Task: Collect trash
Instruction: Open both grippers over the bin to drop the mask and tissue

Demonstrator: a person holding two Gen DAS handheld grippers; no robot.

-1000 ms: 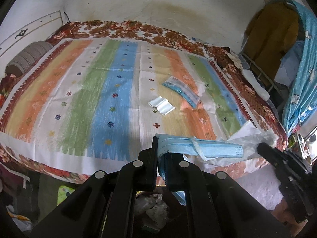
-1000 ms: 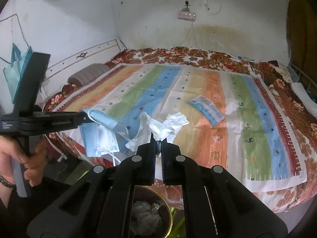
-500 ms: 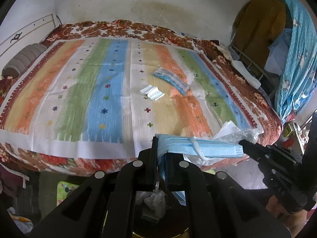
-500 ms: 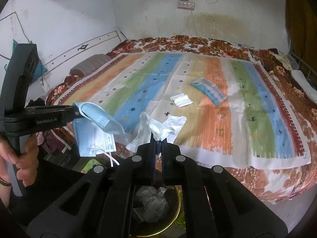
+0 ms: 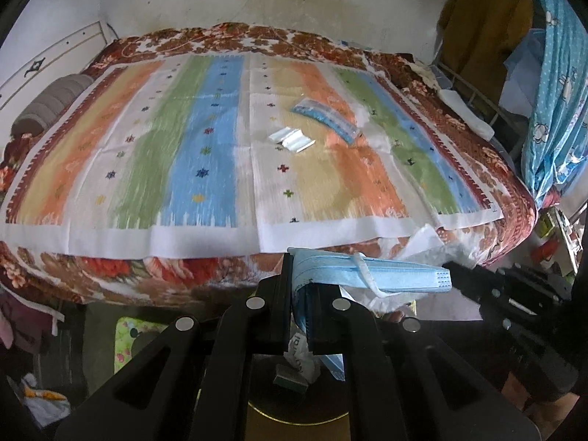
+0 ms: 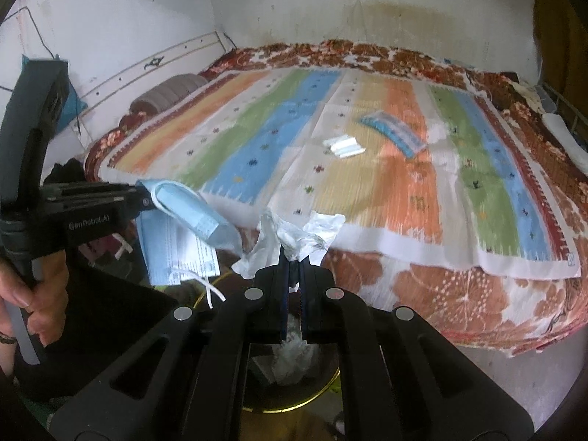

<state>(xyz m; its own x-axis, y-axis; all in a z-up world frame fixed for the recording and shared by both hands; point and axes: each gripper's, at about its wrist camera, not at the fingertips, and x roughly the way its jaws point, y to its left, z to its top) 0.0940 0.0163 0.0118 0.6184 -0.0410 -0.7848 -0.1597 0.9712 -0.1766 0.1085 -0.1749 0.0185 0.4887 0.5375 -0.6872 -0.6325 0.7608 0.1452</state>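
Observation:
My left gripper (image 5: 300, 286) is shut on blue face masks (image 5: 371, 270), which also show in the right wrist view (image 6: 191, 217). My right gripper (image 6: 292, 261) is shut on a crumpled white plastic wrapper (image 6: 294, 235). Both hang over a gold-rimmed bin (image 6: 323, 389) on the floor in front of the bed, with crumpled trash inside (image 6: 290, 360). The bin also shows in the left wrist view (image 5: 294, 419). On the striped bedspread (image 5: 205, 139) lie a small white packet (image 5: 292, 140) and a blue mask package (image 5: 325, 115).
A grey bolster pillow (image 5: 47, 103) lies at the bed's left end. Clothes and a blue cloth (image 5: 551, 92) hang at the right. A white bag (image 5: 40, 404) lies on the floor at lower left. The floral bed edge (image 6: 441, 294) is just ahead.
Both grippers have pulled back from the bed and come lower, over the bin. The mask and the wrapper are still held.

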